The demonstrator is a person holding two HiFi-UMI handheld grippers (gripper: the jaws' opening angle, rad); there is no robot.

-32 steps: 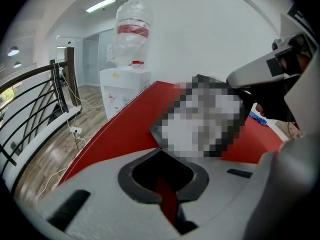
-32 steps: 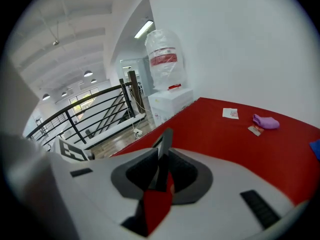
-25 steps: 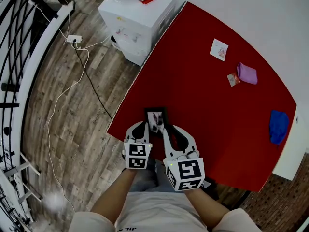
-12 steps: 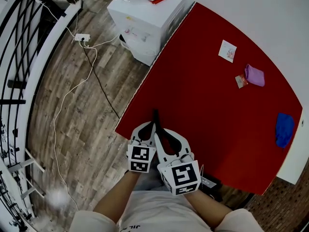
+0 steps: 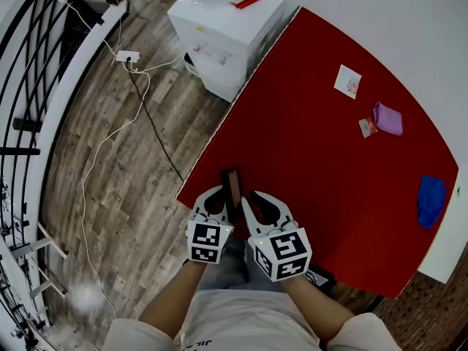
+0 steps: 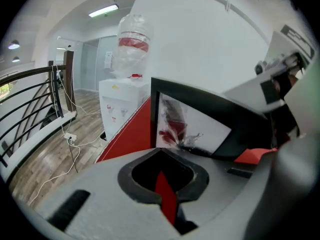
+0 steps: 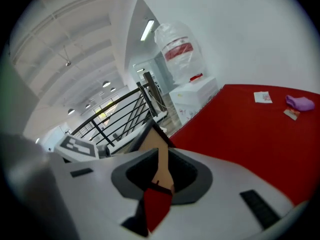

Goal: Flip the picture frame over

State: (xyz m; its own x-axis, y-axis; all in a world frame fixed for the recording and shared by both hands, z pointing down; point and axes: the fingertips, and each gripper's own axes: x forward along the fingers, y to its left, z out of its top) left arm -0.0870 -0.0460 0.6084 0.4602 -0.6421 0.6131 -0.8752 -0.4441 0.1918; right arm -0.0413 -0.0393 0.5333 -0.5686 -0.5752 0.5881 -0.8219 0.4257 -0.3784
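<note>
The black picture frame point(image 5: 232, 185) stands on its edge near the front left corner of the red table point(image 5: 329, 174), between my two grippers. In the left gripper view its glass front with the print point(image 6: 200, 126) faces me. The right gripper view shows its brown back point(image 7: 152, 151) rising out of the jaws. My right gripper point(image 5: 252, 202) is shut on the frame's edge. At the frame's left side, my left gripper point(image 5: 217, 197) has its jaws a little apart. Only red table shows in their gap, and the frame's lower corner sits just past the tips.
A white water dispenser point(image 5: 227, 20) stands off the table's far left edge, with a cable and power strip point(image 5: 130, 57) on the wooden floor by a railing. On the far right of the table lie a card point(image 5: 348, 81), a purple item point(image 5: 388, 118) and a blue cloth point(image 5: 431, 199).
A second ago the frame lay flat, picture up, between the grippers. It has been tipped up onto its edge and stays upright, while both grippers drew closer together.
</note>
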